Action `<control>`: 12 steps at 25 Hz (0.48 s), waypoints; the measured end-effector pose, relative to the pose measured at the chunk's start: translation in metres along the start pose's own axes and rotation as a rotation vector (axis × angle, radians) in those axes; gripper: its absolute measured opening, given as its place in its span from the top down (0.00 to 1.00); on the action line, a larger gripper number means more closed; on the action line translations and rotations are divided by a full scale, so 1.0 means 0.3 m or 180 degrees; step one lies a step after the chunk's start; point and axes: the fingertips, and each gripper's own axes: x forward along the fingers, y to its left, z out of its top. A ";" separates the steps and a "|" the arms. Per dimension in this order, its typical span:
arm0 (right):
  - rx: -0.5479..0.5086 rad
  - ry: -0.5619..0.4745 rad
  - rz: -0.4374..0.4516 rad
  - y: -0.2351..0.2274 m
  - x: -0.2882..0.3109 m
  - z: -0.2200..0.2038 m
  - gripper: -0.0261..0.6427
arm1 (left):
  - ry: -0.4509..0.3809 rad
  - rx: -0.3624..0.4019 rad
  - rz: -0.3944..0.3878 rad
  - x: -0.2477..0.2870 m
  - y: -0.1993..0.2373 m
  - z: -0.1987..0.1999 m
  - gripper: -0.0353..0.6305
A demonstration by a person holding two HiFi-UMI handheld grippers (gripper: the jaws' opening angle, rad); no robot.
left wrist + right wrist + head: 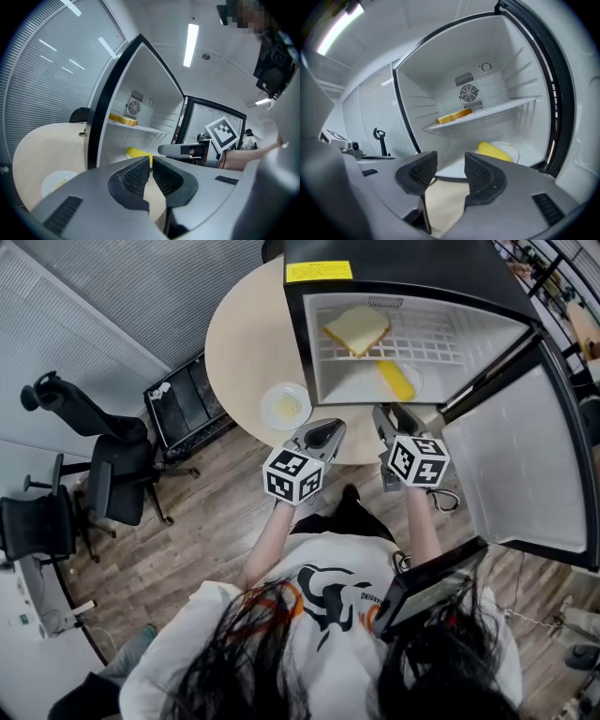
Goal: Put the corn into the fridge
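The yellow corn (pixel 396 380) lies on a white plate (pixel 415 372) on the floor of the open black fridge (pixel 394 259), which stands on a round table (pixel 246 334). The right gripper view shows the corn (pixel 493 151) inside, beyond my jaws. My right gripper (pixel 386 415) hovers just in front of the fridge opening, open and empty (pixel 451 161). My left gripper (pixel 323 429) is beside it to the left, over the table's edge, its pads nearly touching with nothing between them (pixel 151 161). The corn (pixel 137 152) also shows past the left jaws.
A slice of bread (pixel 357 329) rests on the fridge's upper shelf. The fridge door (pixel 525 456) stands swung open at the right. A small white plate (pixel 286 406) sits on the table left of the fridge. Office chairs (pixel 103 465) and a black cart (pixel 187 404) stand at the left.
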 end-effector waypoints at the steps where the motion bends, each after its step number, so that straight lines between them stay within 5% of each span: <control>1: 0.0022 -0.0017 0.0007 0.021 -0.013 -0.005 0.68 | -0.0004 0.0003 -0.0015 -0.012 -0.007 -0.002 0.93; 12: 0.0177 -0.0073 -0.0008 0.189 -0.176 -0.111 0.76 | -0.0036 -0.0027 -0.0156 -0.152 -0.096 -0.054 0.93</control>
